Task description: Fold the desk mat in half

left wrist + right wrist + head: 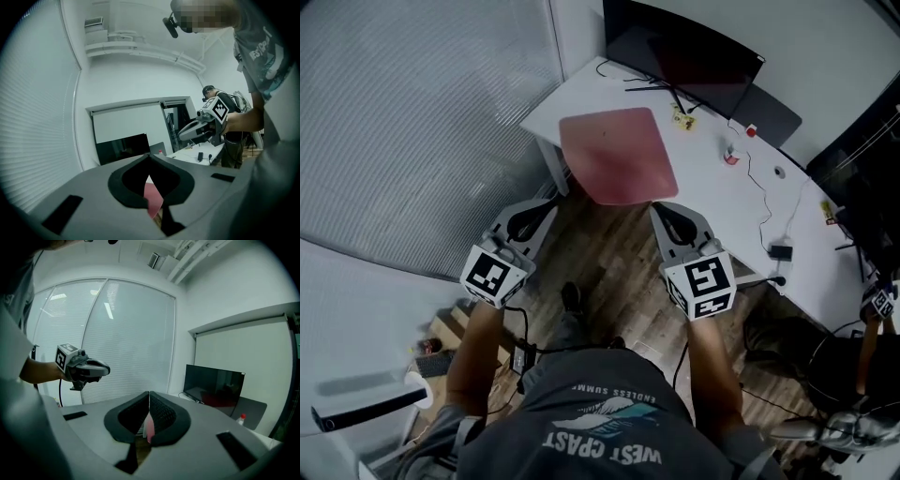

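Pink desk mat (617, 155) is laid flat at the white desk's (722, 202) left corner, near edge hung past desk edge. Left gripper (549, 201) is held at 7 o'clock of mat, right gripper (662, 208) at 5 o'clock. Both jaw pairs are pressed together, nothing gripped. Wood floor (609, 246) is left open between them.

The head camera looks steeply down from above the person, taking in the left hand-held gripper (548, 199), the right hand-held gripper (662, 212) and, farther off, the white surface (705, 184) with the pink mat (617, 155) and the dark monitor (684, 56). Each gripper camera sits close behind its own jaws and faces nearly level toward that surface, catching the other gripper off to one side. All three views share the mat, the monitor and the surface.
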Demonstrator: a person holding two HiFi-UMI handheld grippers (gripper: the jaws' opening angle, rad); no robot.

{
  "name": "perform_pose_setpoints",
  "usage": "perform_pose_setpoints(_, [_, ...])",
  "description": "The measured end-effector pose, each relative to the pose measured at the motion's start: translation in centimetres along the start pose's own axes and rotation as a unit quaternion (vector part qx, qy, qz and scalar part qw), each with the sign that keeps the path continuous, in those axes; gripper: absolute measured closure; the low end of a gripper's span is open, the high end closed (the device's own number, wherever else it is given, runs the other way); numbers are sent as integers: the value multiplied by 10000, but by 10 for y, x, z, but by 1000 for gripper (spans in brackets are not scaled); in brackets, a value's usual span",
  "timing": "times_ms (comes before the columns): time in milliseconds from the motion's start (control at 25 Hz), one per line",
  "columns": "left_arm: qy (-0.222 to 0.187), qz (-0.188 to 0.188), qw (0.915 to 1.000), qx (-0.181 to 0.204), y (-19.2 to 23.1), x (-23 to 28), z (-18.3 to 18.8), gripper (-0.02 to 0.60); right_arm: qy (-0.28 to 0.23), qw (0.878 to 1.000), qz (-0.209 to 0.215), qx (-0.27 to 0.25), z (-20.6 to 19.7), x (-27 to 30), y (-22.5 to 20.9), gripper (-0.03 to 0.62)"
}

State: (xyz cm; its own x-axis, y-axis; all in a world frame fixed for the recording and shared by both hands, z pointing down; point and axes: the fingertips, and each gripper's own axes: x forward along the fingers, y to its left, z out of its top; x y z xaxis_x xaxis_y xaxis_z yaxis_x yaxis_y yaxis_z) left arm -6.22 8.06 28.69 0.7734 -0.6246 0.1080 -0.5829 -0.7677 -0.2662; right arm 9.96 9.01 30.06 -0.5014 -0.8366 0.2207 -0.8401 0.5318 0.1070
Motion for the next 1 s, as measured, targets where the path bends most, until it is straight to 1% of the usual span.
perform_pose_setpoints(160, [-149,-307,9994,-3,29,34,-12,568,55,9995,-316,-23,5,25,-16,568])
perform_pose_setpoints(320, [-287,-588,9979,41,60,61,-10,568,149,9986,-497,42,11,50,-22,568])
perform_pose_setpoints(400, [-348,-695,9970,56,75,70,-10,568,186,9982,-562,14,16,63,-23,568])
perform_pose_setpoints(640, [-315,-976,9947,71,110,91,-23,568,302,9965,-773,54,19,95,-29,568])
perform_pose_setpoints(840, [-379,-1208,9919,67,131,105,-30,568,408,9947,-938,97,22,117,-35,568])
perform_pose_setpoints(1000, [-447,-1299,9905,78,147,115,-34,568,430,9937,-1032,127,30,131,-38,568])
